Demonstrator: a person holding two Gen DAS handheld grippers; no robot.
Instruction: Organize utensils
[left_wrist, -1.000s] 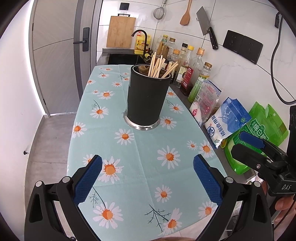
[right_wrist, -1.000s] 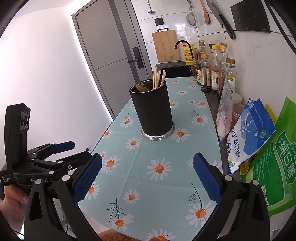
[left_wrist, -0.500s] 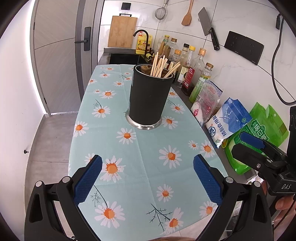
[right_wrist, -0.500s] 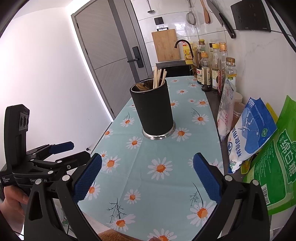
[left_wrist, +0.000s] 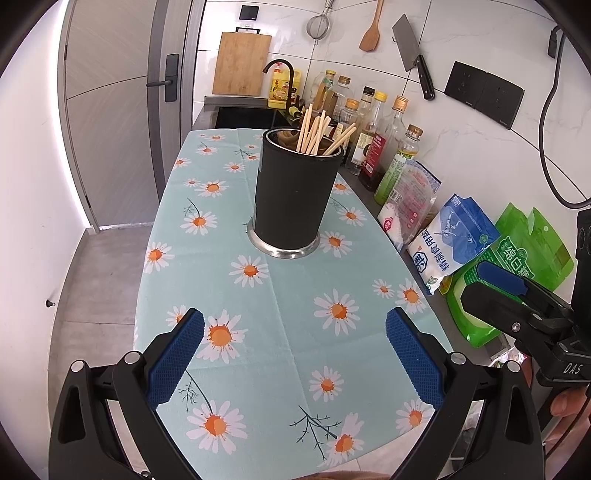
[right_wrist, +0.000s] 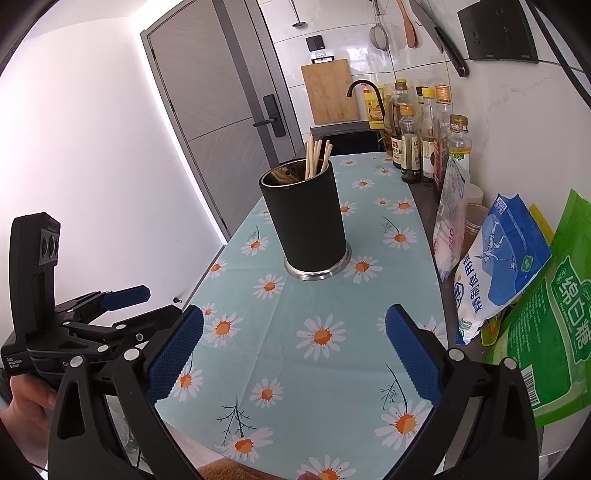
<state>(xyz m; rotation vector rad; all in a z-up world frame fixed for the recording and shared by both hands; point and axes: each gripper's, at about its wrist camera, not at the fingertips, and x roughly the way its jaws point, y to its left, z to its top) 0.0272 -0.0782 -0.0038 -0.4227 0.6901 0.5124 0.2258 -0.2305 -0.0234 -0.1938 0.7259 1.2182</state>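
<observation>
The black holder (left_wrist: 293, 197) of upright chopsticks (left_wrist: 317, 129) stands on the table (left_wrist: 280, 317) straight ahead of both grippers, well apart. Left gripper (left_wrist: 293, 345) and right gripper (right_wrist: 293, 345): jaws wide apart, empty, about equally near.

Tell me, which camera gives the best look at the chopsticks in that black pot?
The left wrist view. There the chopsticks fan out above the black pot, so single sticks can be told apart. In the right wrist view they stand bunched in a tight cluster at the pot's far rim and overlap one another.
</observation>
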